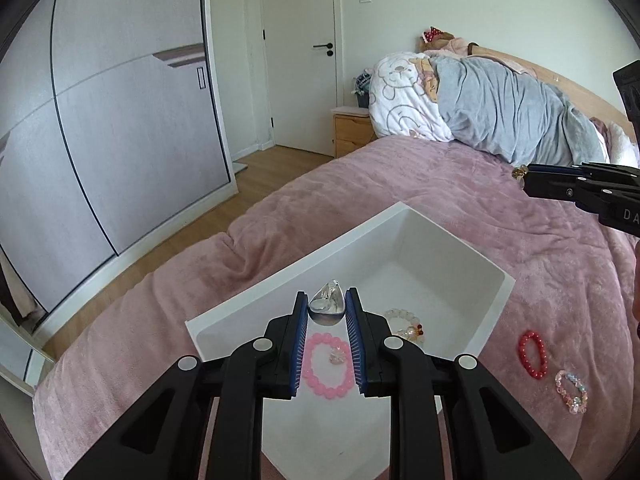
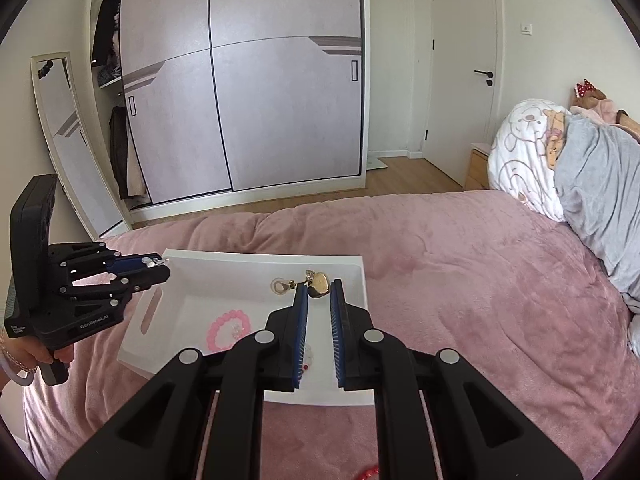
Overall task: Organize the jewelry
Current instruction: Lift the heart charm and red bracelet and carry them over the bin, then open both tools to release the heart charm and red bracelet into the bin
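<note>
A white box (image 1: 460, 244) lies on the pink bed; it also shows in the right wrist view (image 2: 352, 264). Inside are a pink bead bracelet (image 1: 326, 392), a pale bead bracelet (image 1: 402, 316) and a small clear charm. My left gripper (image 1: 327, 308) is shut on a clear glass pendant (image 1: 327, 306) above the box's near corner. My right gripper (image 2: 319, 290) is shut on a gold heart pendant (image 2: 319, 285) over the box's far side. A red bracelet (image 1: 533, 355) and a pastel bead bracelet (image 1: 572, 391) lie on the blanket right of the box.
The pink blanket (image 2: 480, 280) covers the bed. Pillows and a grey duvet (image 1: 500, 112) are piled at the head. A wardrobe (image 2: 260, 100), a leaning mirror (image 2: 68, 140), a nightstand (image 1: 352, 132) and a door (image 1: 300, 52) stand beyond the bed's edge.
</note>
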`<action>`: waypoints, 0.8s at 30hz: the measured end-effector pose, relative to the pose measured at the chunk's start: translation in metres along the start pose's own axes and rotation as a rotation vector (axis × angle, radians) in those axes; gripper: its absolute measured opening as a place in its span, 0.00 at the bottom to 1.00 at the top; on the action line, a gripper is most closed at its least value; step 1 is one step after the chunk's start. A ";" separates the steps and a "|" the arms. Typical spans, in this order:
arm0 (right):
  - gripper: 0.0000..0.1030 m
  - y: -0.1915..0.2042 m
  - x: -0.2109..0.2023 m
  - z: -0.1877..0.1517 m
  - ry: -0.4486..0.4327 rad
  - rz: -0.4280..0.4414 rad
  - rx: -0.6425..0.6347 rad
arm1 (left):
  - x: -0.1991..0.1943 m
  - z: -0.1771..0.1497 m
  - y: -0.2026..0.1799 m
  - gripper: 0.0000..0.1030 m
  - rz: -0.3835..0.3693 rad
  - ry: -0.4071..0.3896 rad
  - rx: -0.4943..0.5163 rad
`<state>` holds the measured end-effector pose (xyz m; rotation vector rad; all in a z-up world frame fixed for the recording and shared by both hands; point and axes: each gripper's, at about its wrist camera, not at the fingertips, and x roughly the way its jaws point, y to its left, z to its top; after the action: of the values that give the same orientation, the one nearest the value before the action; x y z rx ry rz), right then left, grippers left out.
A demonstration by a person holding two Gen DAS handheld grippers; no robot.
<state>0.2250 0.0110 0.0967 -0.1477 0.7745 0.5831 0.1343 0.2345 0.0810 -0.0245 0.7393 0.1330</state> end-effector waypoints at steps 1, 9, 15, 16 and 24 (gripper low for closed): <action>0.12 0.004 0.009 0.002 0.017 0.005 -0.004 | 0.009 0.002 0.004 0.23 -0.018 0.026 -0.019; 0.12 0.016 0.097 -0.007 0.222 0.095 0.084 | 0.069 -0.012 0.006 0.23 0.010 0.186 0.031; 0.12 0.020 0.145 -0.026 0.322 0.069 0.143 | 0.090 -0.022 0.003 0.24 0.009 0.239 0.022; 0.12 0.023 0.150 -0.028 0.332 0.054 0.128 | 0.093 -0.023 0.004 0.24 0.009 0.243 0.018; 0.13 0.029 0.170 -0.036 0.364 0.035 0.149 | 0.096 -0.027 0.004 0.30 0.031 0.236 0.013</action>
<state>0.2831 0.0983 -0.0444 -0.1037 1.1728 0.5360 0.1859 0.2470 -0.0038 -0.0165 0.9764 0.1565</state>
